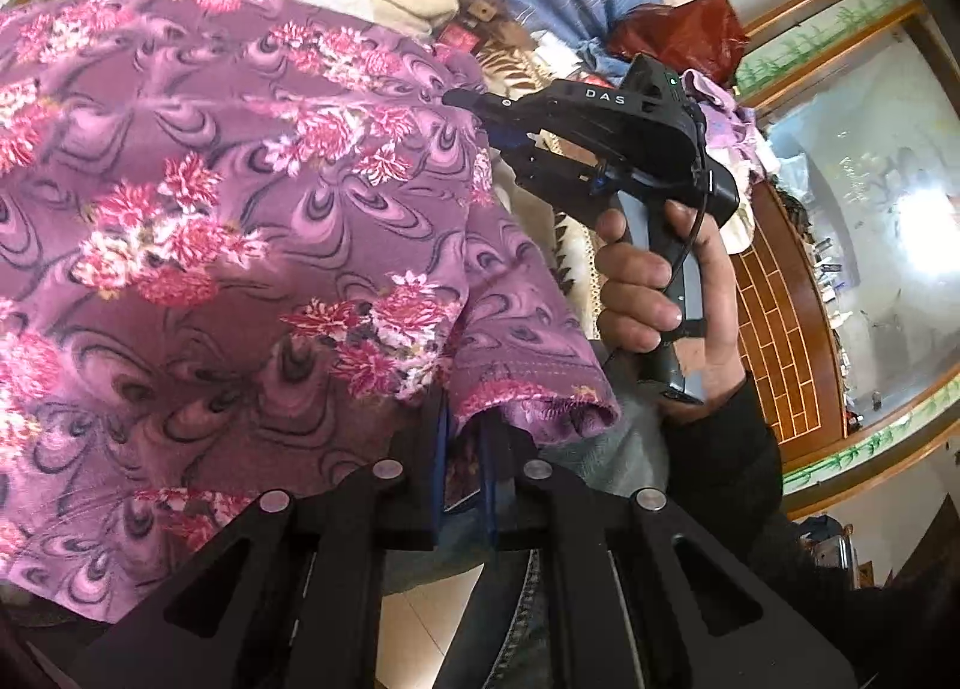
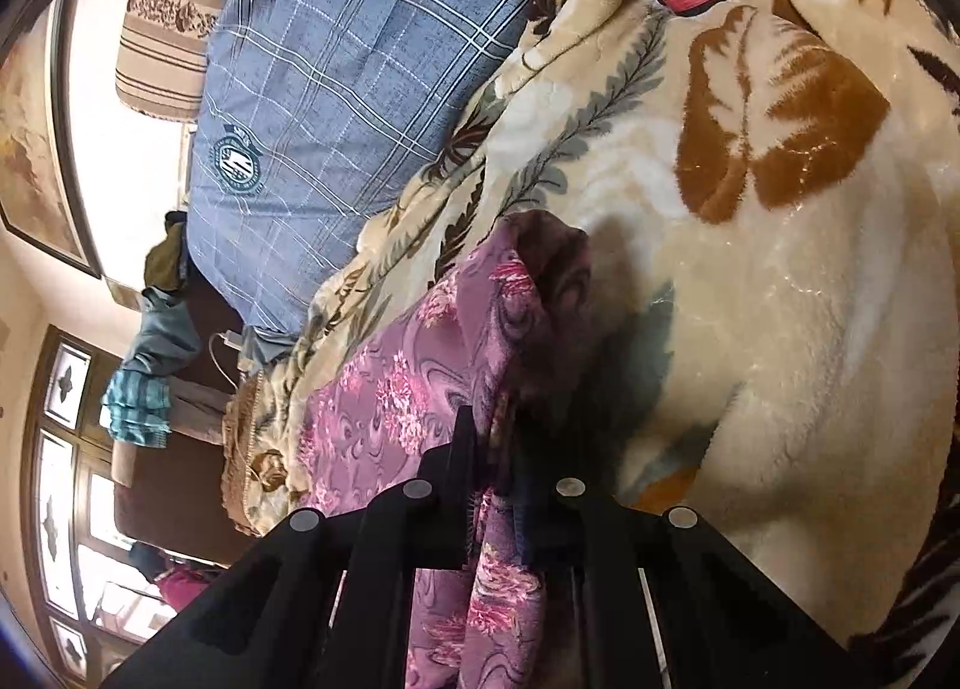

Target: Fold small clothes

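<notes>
A purple garment with pink flowers hangs lifted above the bed, held by both grippers. My left gripper is shut on its hemmed edge, low in the left wrist view. My right gripper shows there too, held in a hand, its fingers shut on the cloth's far edge. In the right wrist view the right gripper is shut on a bunched fold of the same garment, which drapes down between its fingers over the blanket.
A cream plush blanket with brown leaves covers the bed. A blue plaid pillow lies beyond it. A red bag and other clothes lie at the far side. A wooden cabinet stands to the right.
</notes>
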`<act>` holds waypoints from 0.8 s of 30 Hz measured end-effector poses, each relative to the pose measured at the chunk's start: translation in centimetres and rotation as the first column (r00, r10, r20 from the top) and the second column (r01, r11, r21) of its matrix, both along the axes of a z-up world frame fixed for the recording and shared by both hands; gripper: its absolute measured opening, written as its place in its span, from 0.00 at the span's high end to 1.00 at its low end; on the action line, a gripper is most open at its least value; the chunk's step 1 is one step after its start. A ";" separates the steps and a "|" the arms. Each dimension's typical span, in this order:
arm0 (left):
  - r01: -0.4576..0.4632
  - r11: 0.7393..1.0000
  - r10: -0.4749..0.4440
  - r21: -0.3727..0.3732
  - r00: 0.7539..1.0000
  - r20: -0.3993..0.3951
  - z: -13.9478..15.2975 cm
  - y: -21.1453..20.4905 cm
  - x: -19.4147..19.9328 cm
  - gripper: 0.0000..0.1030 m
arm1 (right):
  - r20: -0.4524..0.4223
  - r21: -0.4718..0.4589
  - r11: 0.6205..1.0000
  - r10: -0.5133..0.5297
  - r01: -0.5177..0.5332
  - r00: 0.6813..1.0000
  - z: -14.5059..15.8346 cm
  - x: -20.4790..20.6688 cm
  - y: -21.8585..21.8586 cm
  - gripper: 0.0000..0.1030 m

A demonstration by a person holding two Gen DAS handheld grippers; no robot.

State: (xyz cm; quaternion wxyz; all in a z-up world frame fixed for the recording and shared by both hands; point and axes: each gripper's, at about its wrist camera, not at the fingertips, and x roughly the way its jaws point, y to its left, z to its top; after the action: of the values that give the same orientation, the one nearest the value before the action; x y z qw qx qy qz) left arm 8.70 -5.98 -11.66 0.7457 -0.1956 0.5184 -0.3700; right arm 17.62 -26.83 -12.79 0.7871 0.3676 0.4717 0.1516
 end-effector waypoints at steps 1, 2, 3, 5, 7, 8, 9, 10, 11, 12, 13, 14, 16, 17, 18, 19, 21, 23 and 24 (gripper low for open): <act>-0.005 1.000 0.004 -0.013 1.000 -0.006 0.0 0.8 -0.2 0.94 | -0.001 -0.011 1.000 0.001 -0.001 1.000 0.7 0.0 0.2 0.91; -0.017 0.999 0.017 -0.036 1.000 -0.013 0.4 1.9 -0.3 0.95 | -0.001 -0.014 1.000 0.002 -0.003 1.000 1.4 0.4 0.9 0.91; -0.031 0.999 0.030 -0.045 1.000 -0.009 0.8 2.7 -0.4 0.95 | 0.003 -0.013 1.000 0.002 -0.002 1.000 2.2 0.7 1.5 0.91; -0.058 0.996 0.060 -0.067 0.998 0.030 2.3 4.9 -1.0 0.95 | 0.032 -0.018 0.999 0.030 -0.029 0.999 5.3 0.8 3.5 0.91; -0.093 0.991 0.100 -0.101 0.993 0.069 4.0 7.9 -2.0 0.95 | 0.066 -0.043 0.997 0.071 -0.068 0.995 8.2 1.4 6.4 0.91; -0.116 0.986 0.126 -0.117 0.989 0.083 4.7 9.5 -2.5 0.95 | 0.088 -0.064 0.993 0.105 -0.100 0.991 9.8 1.8 8.4 0.91; -0.153 0.980 0.166 -0.131 0.982 0.094 5.2 11.5 -3.0 0.95 | 0.101 -0.080 0.989 0.135 -0.127 0.986 11.1 2.4 10.4 0.91; -0.194 0.970 0.209 -0.149 0.973 0.095 5.4 13.6 -3.5 0.95 | 0.106 -0.097 0.983 0.165 -0.155 0.981 12.0 3.0 12.4 0.91; -0.218 0.963 0.235 -0.161 0.968 0.093 5.3 14.8 -3.8 0.95 | 0.108 -0.114 0.977 0.195 -0.183 0.975 12.6 3.6 14.5 0.91; -0.263 0.948 0.282 -0.178 0.956 0.086 5.1 16.8 -4.3 0.95 | 0.110 -0.125 0.971 0.216 -0.202 0.970 13.0 4.0 16.1 0.91; -0.299 0.936 0.317 -0.185 0.945 0.077 4.7 18.2 -4.6 0.95 | 0.112 -0.150 0.959 0.258 -0.241 0.960 13.2 5.0 19.1 0.91; -0.355 0.913 0.372 -0.200 0.927 0.054 4.0 20.4 -5.0 0.95 | 0.109 -0.159 0.953 0.276 -0.258 0.955 13.2 5.5 20.6 0.91; -0.435 0.873 0.449 -0.221 0.893 0.017 2.6 23.1 -5.4 0.95 | 0.086 -0.164 0.935 0.332 -0.315 0.939 12.3 7.2 25.2 0.91; -0.461 0.858 0.474 -0.224 0.880 0.004 2.2 23.8 -5.5 0.95 | 0.077 -0.173 0.924 0.359 -0.342 0.930 11.7 8.1 27.6 0.91; -0.499 0.835 0.510 -0.230 0.860 -0.014 1.4 25.3 -5.7 0.95 | 0.070 -0.184 0.915 0.376 -0.359 0.924 11.3 8.5 29.0 0.91; -0.527 0.820 0.536 -0.224 0.844 -0.022 0.8 26.3 -5.9 0.95 | 0.054 -0.206 0.900 0.402 -0.384 0.914 10.6 9.3 31.4 0.91; -0.593 0.789 0.598 -0.160 0.801 -0.023 -0.2 27.9 -5.8 0.95 | 0.012 -0.252 0.869 0.443 -0.426 0.896 8.6 10.9 35.4 0.91; -0.617 0.779 0.617 -0.111 0.786 -0.037 -1.1 28.5 -5.4 0.95 | -0.046 -0.270 0.846 0.466 -0.460 0.883 5.8 12.3 38.2 0.91; -0.622 0.777 0.620 -0.095 0.783 -0.052 -1.7 28.7 -5.3 0.95 | -0.066 -0.280 0.838 0.470 -0.469 0.880 4.8 12.7 38.9 0.91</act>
State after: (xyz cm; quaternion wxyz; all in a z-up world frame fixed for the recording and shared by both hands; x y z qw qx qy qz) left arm 3.45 22.74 -13.31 0.8099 -0.3981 0.4110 -0.1290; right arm 30.32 12.08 -8.01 0.7720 0.1220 0.5621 0.2704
